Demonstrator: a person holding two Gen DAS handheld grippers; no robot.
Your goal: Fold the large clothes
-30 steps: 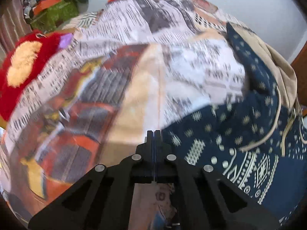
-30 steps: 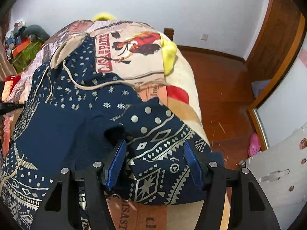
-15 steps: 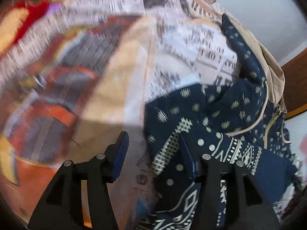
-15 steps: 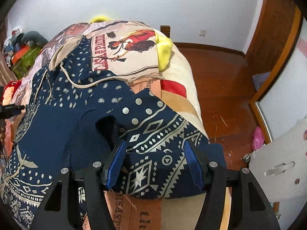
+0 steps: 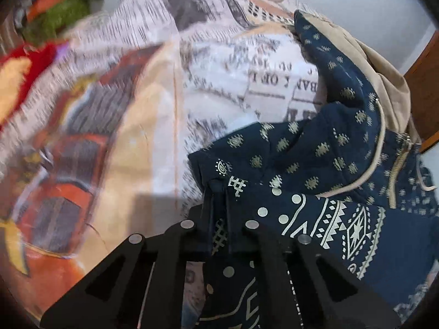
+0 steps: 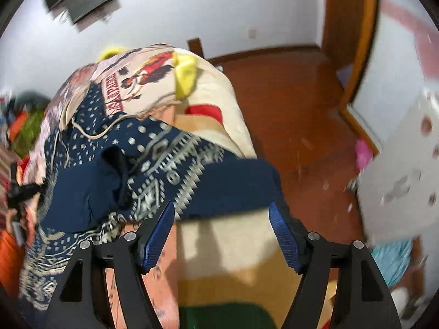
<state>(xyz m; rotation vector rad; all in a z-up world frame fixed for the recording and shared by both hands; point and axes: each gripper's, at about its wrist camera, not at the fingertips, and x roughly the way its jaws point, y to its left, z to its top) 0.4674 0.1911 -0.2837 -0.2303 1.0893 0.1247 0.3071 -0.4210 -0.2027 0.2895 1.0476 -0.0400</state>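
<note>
While the navy patterned hoodie (image 5: 323, 164) lies spread across the printed bedspread (image 5: 153, 104), the left gripper (image 5: 219, 194) is pinched narrow on a fold of its fabric at the garment's left edge, with cloth bunched between the two fingers. The right gripper (image 6: 222, 219) stands wide, holding nothing, its blue pads (image 6: 157, 235) hovering just past the sleeve (image 6: 208, 175) that lies folded over the body on that side. By my reading, the right sleeve is already turned in and the left side is now the step in hand. The next move likely calls for carrying the gripped edge up and across toward the zipper (image 5: 397, 167), keeping the cloth taut enough that the drawstring (image 5: 365, 175) and hood (image 5: 365, 63) do not drag along.
</note>
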